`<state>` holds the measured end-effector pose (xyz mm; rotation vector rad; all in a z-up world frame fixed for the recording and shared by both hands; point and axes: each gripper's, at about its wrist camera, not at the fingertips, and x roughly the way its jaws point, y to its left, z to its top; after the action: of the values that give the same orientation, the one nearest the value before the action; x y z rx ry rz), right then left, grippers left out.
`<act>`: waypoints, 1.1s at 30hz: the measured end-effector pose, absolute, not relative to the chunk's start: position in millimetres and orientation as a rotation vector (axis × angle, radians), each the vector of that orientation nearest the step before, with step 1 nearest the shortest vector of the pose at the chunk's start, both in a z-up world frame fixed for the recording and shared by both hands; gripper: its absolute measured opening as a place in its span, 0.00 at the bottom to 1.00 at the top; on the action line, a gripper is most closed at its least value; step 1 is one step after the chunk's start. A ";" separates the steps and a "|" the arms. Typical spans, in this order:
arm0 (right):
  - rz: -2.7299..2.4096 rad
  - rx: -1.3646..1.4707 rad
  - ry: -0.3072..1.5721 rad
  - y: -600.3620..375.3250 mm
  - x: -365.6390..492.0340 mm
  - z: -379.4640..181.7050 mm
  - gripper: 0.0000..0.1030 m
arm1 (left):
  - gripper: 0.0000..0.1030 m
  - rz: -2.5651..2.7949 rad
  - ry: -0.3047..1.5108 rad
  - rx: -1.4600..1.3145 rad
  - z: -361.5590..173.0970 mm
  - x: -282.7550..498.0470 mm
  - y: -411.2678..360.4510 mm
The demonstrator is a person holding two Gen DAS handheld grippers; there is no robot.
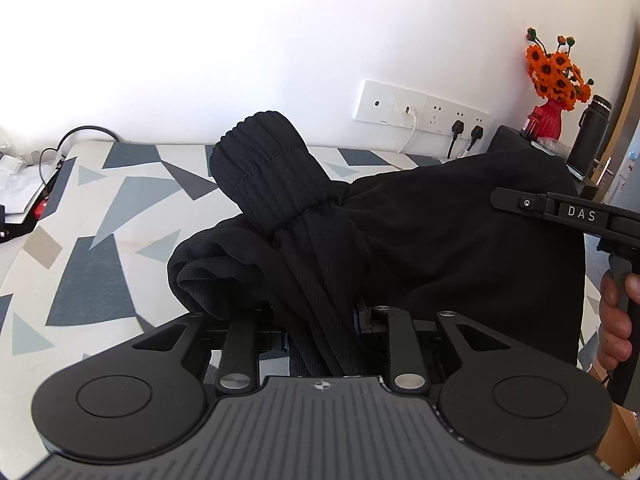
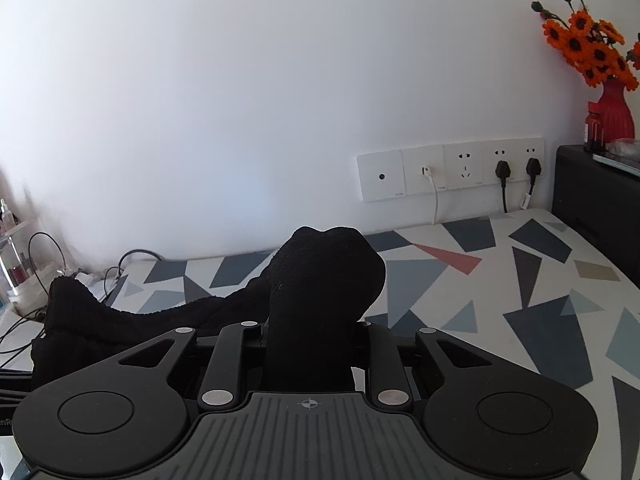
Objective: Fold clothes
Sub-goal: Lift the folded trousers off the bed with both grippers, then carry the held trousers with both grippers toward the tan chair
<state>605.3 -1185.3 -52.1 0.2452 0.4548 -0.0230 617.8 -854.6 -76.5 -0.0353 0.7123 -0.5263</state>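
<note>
Bench point(image 1: 80, 208) with the triangle-print cover carries nothing of my black garment point(image 1: 460, 232); it hangs above it, lifted. I have left claw point(image 1: 320, 320) clamped on its ribbed cuff point(image 1: 264, 160), right claw point(image 2: 308, 332) clamped on bunched fabric. Next, I judge, spread it flat on the bench.

Matt black cloth against hard plastic

The black garment point(image 1: 440, 240) is soft, matt knit cloth with a coarse ribbed cuff point(image 1: 264, 168); the left gripper point(image 1: 320, 320) is matt black plastic with bright metal rivets; the patterned tabletop point(image 2: 500, 280) looks smooth.
</note>
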 end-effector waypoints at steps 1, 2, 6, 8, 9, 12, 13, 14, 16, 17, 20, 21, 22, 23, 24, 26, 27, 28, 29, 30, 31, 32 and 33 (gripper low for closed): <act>-0.019 0.245 0.455 -1184.2 604.7 -51.7 0.19 | 0.25 -0.522 0.711 -0.038 -74.8 612.8 -854.6; -0.013 0.244 0.456 -1183.1 604.3 -51.3 0.19 | 0.25 -0.516 0.709 -0.040 -73.0 608.5 -854.3; 0.025 0.233 0.462 -1178.1 603.6 -48.4 0.19 | 0.25 -0.470 0.708 -0.061 -68.3 595.4 -847.2; 0.057 0.229 0.469 -1175.2 605.0 -46.2 0.19 | 0.25 -0.437 0.703 -0.071 -65.4 587.0 -843.3; 0.076 0.226 0.472 -1173.6 605.9 -45.0 0.19 | 0.25 -0.417 0.697 -0.075 -63.6 581.7 -841.6; 0.139 0.213 0.473 -1167.4 607.4 -41.1 0.19 | 0.25 -0.345 0.678 -0.088 -57.6 563.2 -836.9; 0.165 0.208 0.473 -1165.0 607.5 -39.9 0.19 | 0.25 -0.317 0.675 -0.094 -55.7 556.5 -836.2; 0.192 0.202 0.472 -1162.5 607.4 -38.7 0.19 | 0.25 -0.290 0.671 -0.099 -53.7 549.9 -835.6; 0.247 0.193 0.470 -1157.7 606.9 -36.6 0.18 | 0.25 -0.233 0.665 -0.109 -49.7 536.1 -834.4; 0.274 0.190 0.469 -1155.1 605.8 -36.0 0.18 | 0.25 -0.205 0.663 -0.113 -48.2 528.1 -834.1; 0.354 0.169 0.474 -1146.4 601.3 -34.5 0.18 | 0.25 -0.130 0.664 -0.134 -45.3 503.9 -831.4; 0.380 0.162 0.475 -1143.5 599.8 -34.0 0.18 | 0.25 -0.108 0.664 -0.141 -44.6 496.1 -829.4; 0.403 0.161 0.478 -1140.1 598.0 -33.7 0.18 | 0.25 -0.085 0.664 -0.148 -44.3 487.8 -827.2; 0.426 0.160 0.481 -1136.6 596.2 -33.5 0.18 | 0.25 -0.062 0.664 -0.156 -43.9 479.4 -824.3; 0.448 0.160 0.484 -1133.1 594.5 -33.2 0.18 | 0.25 -0.037 0.665 -0.165 -43.3 470.8 -820.8; 0.493 0.154 0.493 -1122.6 589.5 -32.3 0.18 | 0.25 0.013 0.669 -0.185 -41.7 453.8 -812.9; 0.516 0.151 0.497 -1116.3 586.0 -31.7 0.18 | 0.25 0.037 0.672 -0.196 -40.4 446.0 -808.5; 0.539 0.147 0.503 -1108.7 583.3 -30.8 0.18 | 0.25 0.061 0.675 -0.206 -38.7 438.2 -804.2; 0.562 0.142 0.510 -1100.6 580.9 -29.8 0.18 | 0.25 0.087 0.675 -0.216 -37.0 430.0 -798.1; 0.590 0.136 0.515 -1091.3 578.9 -28.9 0.18 | 0.25 0.113 0.672 -0.224 -35.7 422.7 -791.3; 0.617 0.127 0.520 -1081.2 577.3 -28.2 0.18 | 0.25 0.137 0.669 -0.231 -35.1 415.9 -784.7; 0.643 0.119 0.524 -1070.4 575.8 -27.6 0.18 | 0.25 0.163 0.665 -0.240 -34.1 408.2 -777.2; 0.669 0.113 0.528 -1058.0 574.0 -26.0 0.18 | 0.25 0.188 0.661 -0.250 -33.1 400.2 -769.4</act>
<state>574.0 -1058.0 -26.0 0.1135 0.5276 0.6691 400.2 -769.4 -33.1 -0.2498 0.6614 0.1884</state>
